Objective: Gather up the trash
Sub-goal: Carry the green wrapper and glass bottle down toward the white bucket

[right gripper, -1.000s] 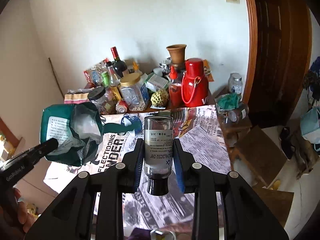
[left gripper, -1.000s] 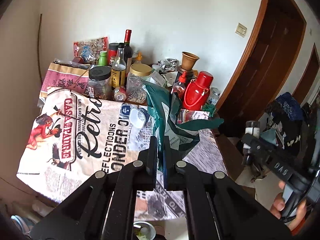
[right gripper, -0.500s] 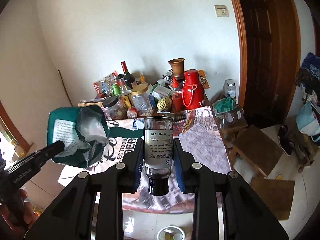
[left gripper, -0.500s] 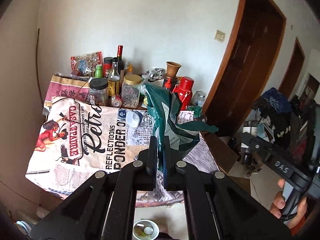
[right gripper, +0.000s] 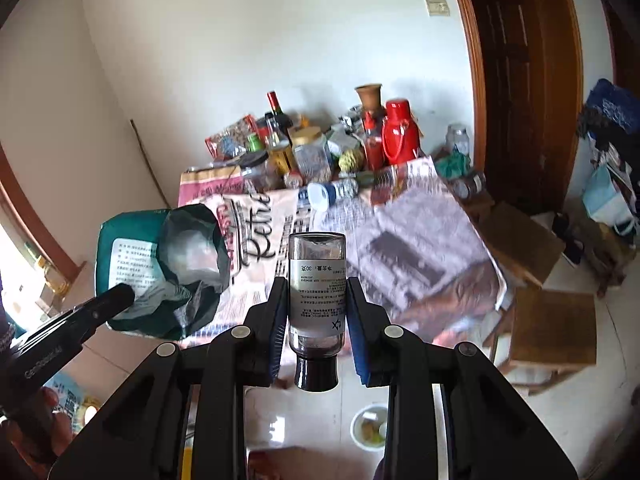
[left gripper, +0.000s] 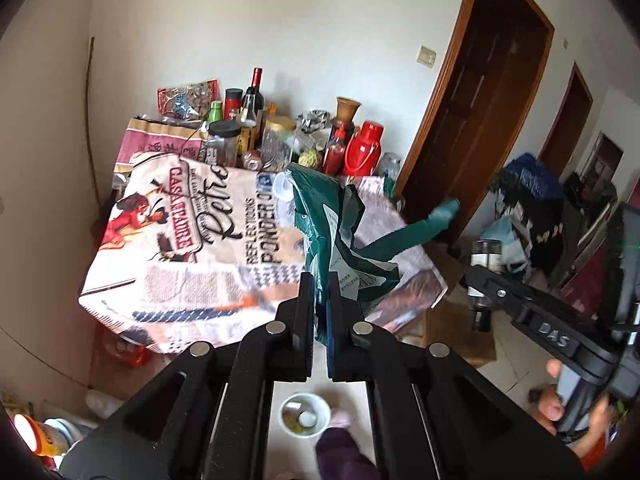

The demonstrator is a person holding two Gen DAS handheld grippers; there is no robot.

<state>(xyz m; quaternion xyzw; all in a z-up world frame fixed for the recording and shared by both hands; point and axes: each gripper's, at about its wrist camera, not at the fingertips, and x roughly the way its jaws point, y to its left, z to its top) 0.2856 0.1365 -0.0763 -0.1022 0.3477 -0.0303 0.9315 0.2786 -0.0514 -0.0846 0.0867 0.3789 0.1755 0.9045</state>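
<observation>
My left gripper (left gripper: 319, 286) is shut on a crumpled green foil bag (left gripper: 336, 236), which hangs in the air in front of the table; the right wrist view shows the bag (right gripper: 160, 272) with its mouth open at left. My right gripper (right gripper: 317, 284) is shut on a small clear bottle (right gripper: 317, 280) with a white label, held upside down with its black cap toward the camera. In the left wrist view the same bottle (left gripper: 485, 254) shows at right. Both grippers are held off the table, above the floor.
A table covered with a printed cloth (left gripper: 192, 240) carries several jars, bottles and a red thermos (right gripper: 398, 132) at its far side, plus a lying plastic bottle (right gripper: 332, 192). A white bowl (right gripper: 370, 426) sits on the floor. Wooden stools (right gripper: 548, 324) and a brown door (left gripper: 480, 120) stand right.
Both grippers have drawn back from the table, which looks smaller and farther. The floor and white bowl have come into view. The grips on the bag and bottle are unchanged.
</observation>
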